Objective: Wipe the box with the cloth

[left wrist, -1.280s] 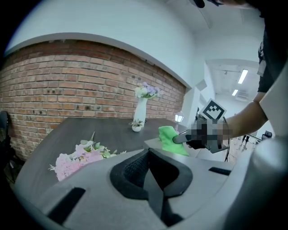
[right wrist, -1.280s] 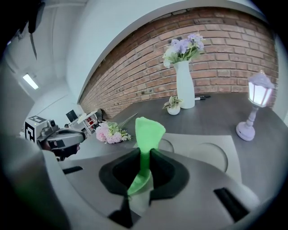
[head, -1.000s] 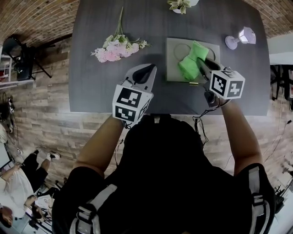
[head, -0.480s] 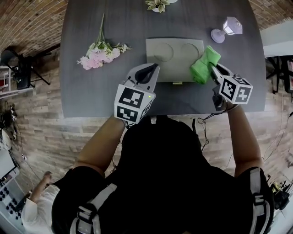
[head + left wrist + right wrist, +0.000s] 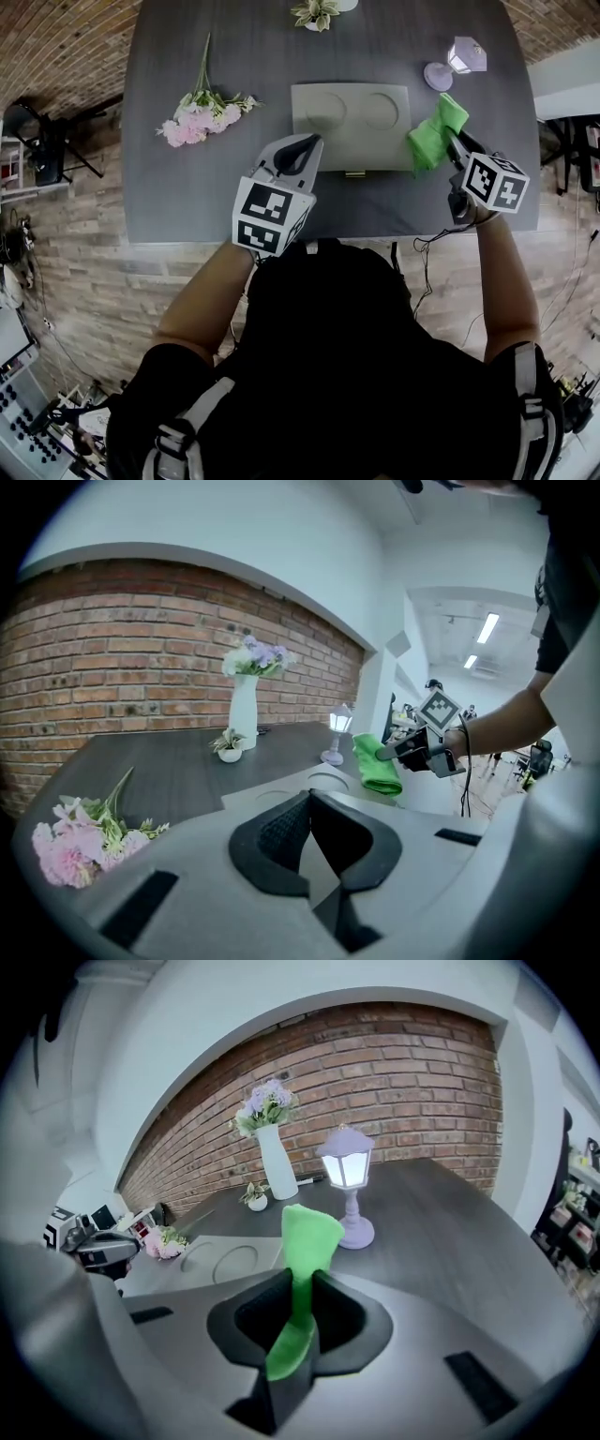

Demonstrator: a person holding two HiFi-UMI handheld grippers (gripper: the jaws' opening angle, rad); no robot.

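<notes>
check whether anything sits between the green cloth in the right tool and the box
Nothing visible does. The green cloth, clamped in the right tool, hangs at the right edge of the box; the purple lamp stands farther back, off that path.

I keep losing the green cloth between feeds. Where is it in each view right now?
Head view: the cloth is at right, by the right edge of the box, in the right claw.
Left gripper view: right of centre, hanging from that claw.
Right gripper view: centre, pinched between the jaws.
Shared landmark: the purple lamp, close by the cloth in all three.
</notes>
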